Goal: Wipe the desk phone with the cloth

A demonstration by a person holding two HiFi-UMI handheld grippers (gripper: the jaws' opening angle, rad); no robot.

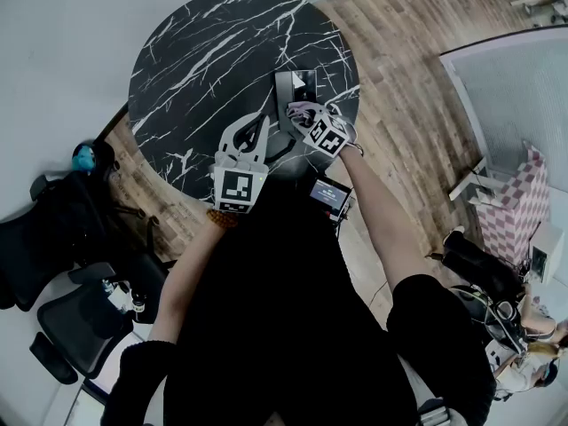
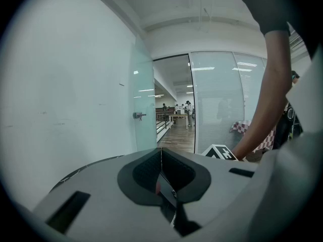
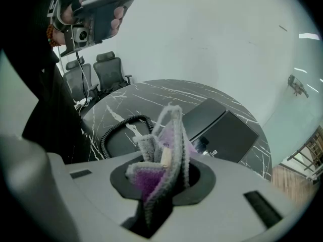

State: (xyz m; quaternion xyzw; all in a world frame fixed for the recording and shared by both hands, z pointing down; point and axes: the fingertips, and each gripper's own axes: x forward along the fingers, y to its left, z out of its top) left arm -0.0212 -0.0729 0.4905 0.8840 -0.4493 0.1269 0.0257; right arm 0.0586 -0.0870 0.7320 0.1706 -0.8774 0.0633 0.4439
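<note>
The dark desk phone (image 1: 293, 88) stands on the near right part of the round black marble table (image 1: 195, 51). In the right gripper view the phone (image 3: 224, 128) lies just ahead, its coiled cord (image 3: 118, 128) to the left. My right gripper (image 1: 303, 114) hovers at the phone's near edge, shut on a purple and grey cloth (image 3: 164, 158) that sticks up between the jaws. My left gripper (image 1: 255, 122) is held to the left of the phone above the table, and its jaws (image 2: 161, 171) stand shut with nothing in them. It also shows raised at the top left of the right gripper view (image 3: 93, 9).
Black office chairs (image 1: 62, 238) stand left of the table. A small black device with a screen (image 1: 330, 195) hangs at the person's waist. A glass wall and door (image 2: 144, 105) lie beyond the table. A checkered box (image 1: 515, 211) stands at the right on the wood floor.
</note>
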